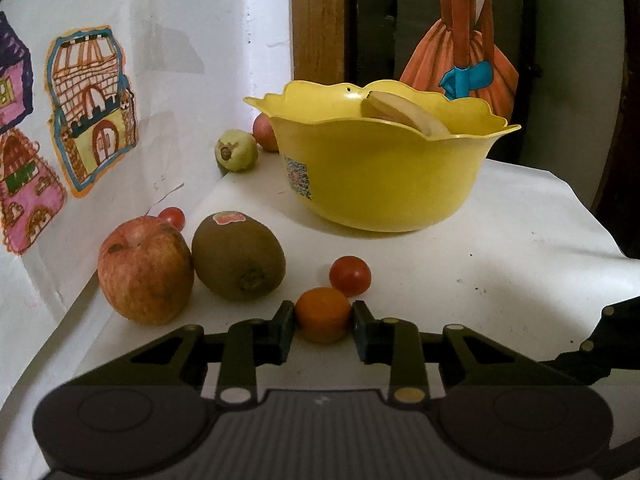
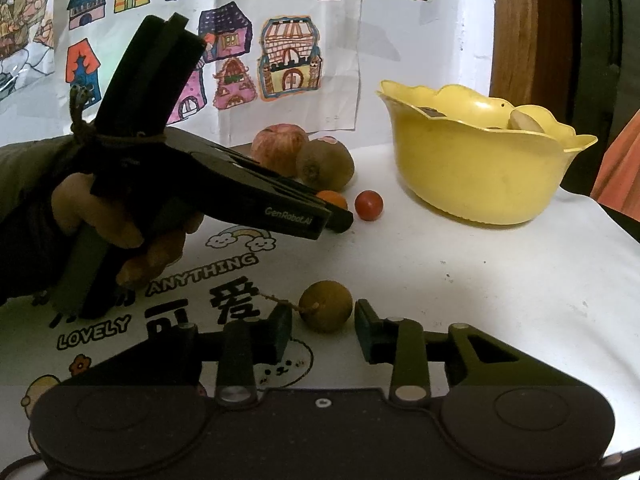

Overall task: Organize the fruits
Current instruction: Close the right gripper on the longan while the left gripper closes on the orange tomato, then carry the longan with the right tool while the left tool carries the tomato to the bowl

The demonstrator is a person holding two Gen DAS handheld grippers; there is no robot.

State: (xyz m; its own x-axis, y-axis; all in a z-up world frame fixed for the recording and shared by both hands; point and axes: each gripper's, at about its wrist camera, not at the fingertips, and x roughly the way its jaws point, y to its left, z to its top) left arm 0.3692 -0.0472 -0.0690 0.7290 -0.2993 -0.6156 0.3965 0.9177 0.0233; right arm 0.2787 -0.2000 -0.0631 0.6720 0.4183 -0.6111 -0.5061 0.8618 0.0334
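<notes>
Tongs (image 1: 324, 322) apparently pinch smooth round orange fruit (image 1: 323, 314) beside scalloped bowl (image 1: 380, 176).

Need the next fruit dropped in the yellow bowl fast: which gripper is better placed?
Left. The left gripper already brackets the small orange fruit, closer to the yellow bowl. The right gripper stands open with the brown fruit just ahead.

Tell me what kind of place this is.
Probably a home, perhaps a child's corner: hand-coloured house drawings are taped to the wall, a printed cloth covers the table, and loose fruit lies beside a yellow bowl. The left gripper brackets a small orange.
</notes>
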